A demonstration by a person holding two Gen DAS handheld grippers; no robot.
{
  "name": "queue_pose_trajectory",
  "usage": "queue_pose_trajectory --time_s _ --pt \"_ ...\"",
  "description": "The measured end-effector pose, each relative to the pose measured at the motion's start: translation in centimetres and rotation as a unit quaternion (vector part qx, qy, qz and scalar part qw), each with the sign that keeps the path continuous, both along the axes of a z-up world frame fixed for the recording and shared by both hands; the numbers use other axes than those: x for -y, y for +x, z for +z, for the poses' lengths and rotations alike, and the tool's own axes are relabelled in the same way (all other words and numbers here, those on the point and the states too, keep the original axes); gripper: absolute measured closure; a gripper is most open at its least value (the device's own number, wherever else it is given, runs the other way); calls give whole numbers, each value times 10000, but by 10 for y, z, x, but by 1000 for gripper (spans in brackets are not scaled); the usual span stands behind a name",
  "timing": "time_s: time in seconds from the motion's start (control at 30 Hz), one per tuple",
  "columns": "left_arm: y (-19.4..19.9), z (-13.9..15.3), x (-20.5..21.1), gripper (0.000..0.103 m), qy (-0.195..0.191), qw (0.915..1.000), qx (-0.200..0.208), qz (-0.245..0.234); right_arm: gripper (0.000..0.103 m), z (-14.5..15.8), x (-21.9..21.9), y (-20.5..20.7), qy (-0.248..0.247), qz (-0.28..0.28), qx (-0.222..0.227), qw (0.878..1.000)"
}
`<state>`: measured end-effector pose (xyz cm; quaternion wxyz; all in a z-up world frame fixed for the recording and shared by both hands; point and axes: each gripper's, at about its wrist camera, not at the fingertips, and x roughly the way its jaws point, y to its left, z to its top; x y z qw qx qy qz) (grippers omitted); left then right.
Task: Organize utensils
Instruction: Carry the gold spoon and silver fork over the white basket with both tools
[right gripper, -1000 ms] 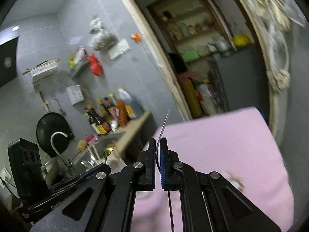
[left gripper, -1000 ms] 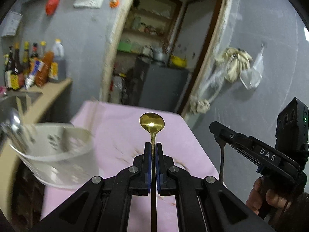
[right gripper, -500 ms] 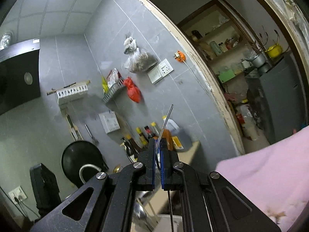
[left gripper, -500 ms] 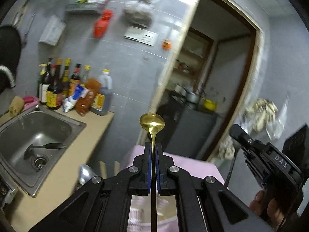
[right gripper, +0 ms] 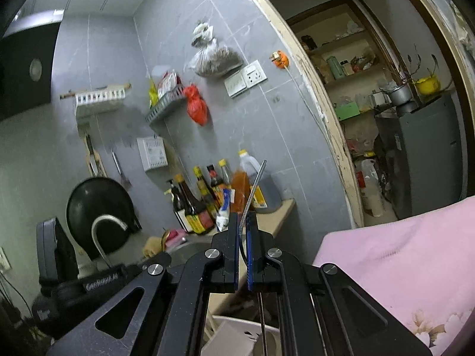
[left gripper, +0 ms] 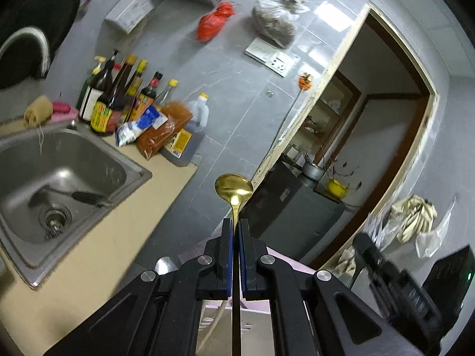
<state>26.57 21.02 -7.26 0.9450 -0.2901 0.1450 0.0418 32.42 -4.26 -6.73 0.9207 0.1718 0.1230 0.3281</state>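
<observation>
Both grippers swung from pink table toward sink. Left gripper [left gripper: 234, 231] pinches slim gold metal spoon [left gripper: 234, 191] by its neck; right gripper [right gripper: 243, 222] clamps thin silver utensil handle [right gripper: 256, 187]. I judge both light, stiff, slippery; grip mid-handle.

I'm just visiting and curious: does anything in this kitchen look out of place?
Yes: a dark-handled utensil lies loose in the sink near the drain rather than stored away. The door frame's paint is chipped and peeling.
</observation>
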Motion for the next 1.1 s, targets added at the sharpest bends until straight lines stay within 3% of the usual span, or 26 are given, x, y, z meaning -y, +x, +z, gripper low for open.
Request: queue_pose_trajectory --time_s 0.1,0.53,0.93,1.1 --pt "3 -8 1 99 -82 10000 22 42 99 -3 -1 0 -173 33 2 9998" --pt "-3 -25 20 99 251 9996 -109 -12 99 -2 -1 -10 -597 131 131 9980" --pt "-12 -32 29 98 459 9975 -458 -294 98 -2 1 -30 -1587 112 363 9866" --pt "-13 -32 31 98 486 9969 -503 -356 98 2 0 -31 -1599 114 358 9864"
